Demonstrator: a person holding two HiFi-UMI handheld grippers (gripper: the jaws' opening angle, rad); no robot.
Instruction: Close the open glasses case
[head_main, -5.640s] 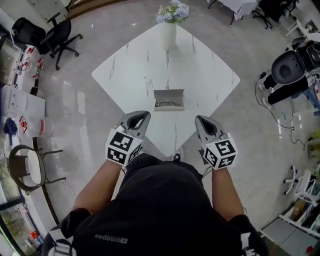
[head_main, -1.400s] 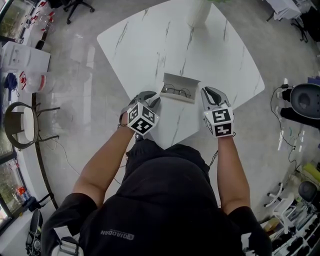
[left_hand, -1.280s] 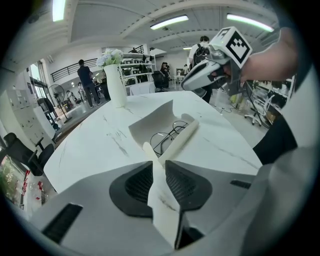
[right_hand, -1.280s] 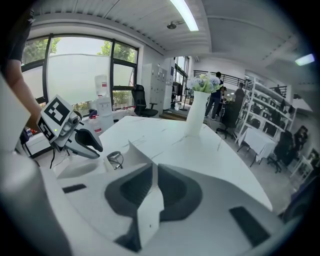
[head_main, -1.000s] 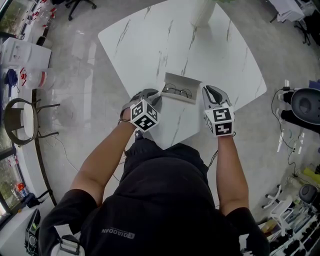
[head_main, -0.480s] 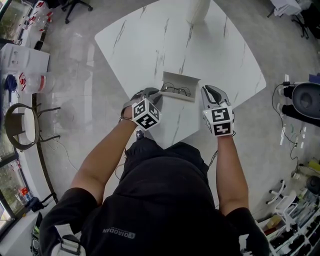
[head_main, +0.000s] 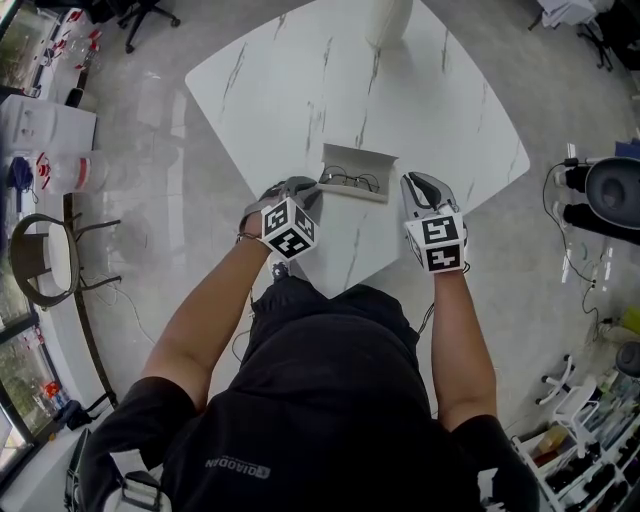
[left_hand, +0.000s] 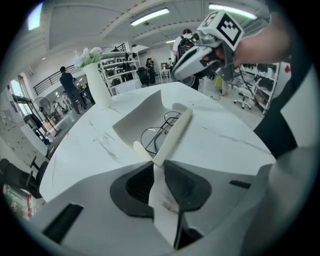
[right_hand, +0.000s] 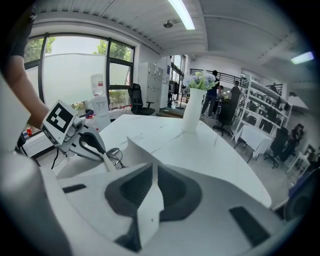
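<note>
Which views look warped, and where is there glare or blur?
Left gripper view: heavy fisheye bend, dark round border, right hand blurred, case sharp. Right gripper view: same bend, windows washed out. Head view: glossy floor shows glare.

The head camera sits above the person and looks almost straight down on the table (head_main: 300, 90), far enough off to take in the floor around it. The camera on the left gripper (head_main: 313, 190) rides low and close behind the jaws, facing across the tabletop toward the vase (left_hand: 97, 82). The one on the right gripper (head_main: 409, 182), just as low, faces the windows (right_hand: 75, 65). All three catch the glasses case (head_main: 355, 172), and each gripper camera sees the other gripper.
</note>
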